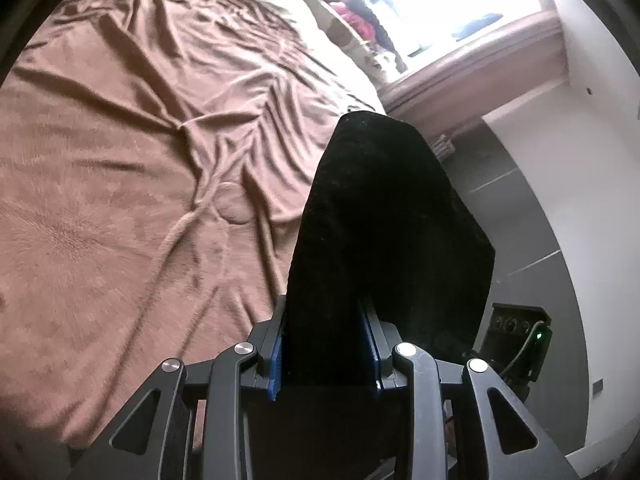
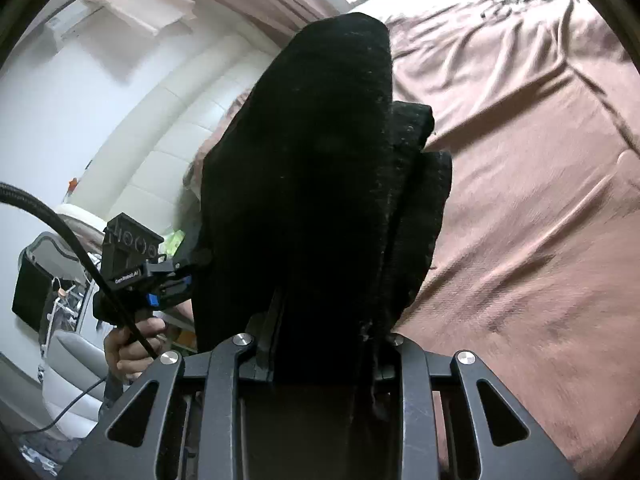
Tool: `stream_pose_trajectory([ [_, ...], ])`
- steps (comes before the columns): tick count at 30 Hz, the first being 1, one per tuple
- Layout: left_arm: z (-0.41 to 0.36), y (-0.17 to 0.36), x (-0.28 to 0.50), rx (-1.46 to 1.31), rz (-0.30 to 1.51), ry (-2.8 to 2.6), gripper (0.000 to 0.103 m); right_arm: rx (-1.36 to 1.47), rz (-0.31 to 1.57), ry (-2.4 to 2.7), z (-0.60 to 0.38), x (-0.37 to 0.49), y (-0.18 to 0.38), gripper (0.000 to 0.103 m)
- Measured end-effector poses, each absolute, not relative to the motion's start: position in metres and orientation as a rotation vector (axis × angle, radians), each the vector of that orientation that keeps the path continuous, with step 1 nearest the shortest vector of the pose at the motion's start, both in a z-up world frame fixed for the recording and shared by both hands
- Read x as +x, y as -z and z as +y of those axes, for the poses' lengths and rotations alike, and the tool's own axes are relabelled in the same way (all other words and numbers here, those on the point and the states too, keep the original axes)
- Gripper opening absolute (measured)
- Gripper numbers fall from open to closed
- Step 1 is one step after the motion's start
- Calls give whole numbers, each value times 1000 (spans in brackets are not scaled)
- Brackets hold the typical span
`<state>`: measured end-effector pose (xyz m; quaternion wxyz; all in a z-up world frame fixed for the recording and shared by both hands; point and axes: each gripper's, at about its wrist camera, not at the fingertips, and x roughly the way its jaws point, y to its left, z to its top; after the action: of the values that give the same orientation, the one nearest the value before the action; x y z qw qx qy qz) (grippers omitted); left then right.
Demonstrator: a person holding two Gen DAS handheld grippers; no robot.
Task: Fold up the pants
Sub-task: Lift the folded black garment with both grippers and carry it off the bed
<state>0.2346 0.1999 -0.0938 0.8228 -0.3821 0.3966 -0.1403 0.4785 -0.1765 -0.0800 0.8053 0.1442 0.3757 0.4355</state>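
Observation:
The black pants [image 1: 384, 220] rise in a thick fold straight out of my left gripper [image 1: 324, 332], which is shut on them; the blue pads [image 1: 277, 364] press the cloth from both sides. In the right wrist view another bunch of the pants [image 2: 320, 160], in several stacked layers, stands up from my right gripper [image 2: 328, 340], also shut on the cloth, with its fingertips buried in it. Both bundles hang lifted above the brown bedsheet [image 1: 120, 160]. At the left of the right wrist view a hand [image 2: 128, 348] holds the left gripper [image 2: 176, 276], clamped on the pants' edge.
The wrinkled brown sheet [image 2: 540, 160] covers the bed on the far side of both grippers. A bright window with a pink sill [image 1: 480, 52] and white wall lie beyond the bed. A black cable [image 2: 80, 248], a white padded headboard [image 2: 168, 152] and clutter sit at the left.

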Motion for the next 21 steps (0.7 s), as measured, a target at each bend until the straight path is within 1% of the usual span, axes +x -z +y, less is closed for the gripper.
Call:
stream_pose_trajectory([
  [8, 179, 56, 208, -772, 775, 337, 34, 269, 707, -916, -186, 431, 59, 26],
  [21, 123, -10, 177, -693, 685, 397, 34, 259, 597, -878, -248, 365, 36, 26],
])
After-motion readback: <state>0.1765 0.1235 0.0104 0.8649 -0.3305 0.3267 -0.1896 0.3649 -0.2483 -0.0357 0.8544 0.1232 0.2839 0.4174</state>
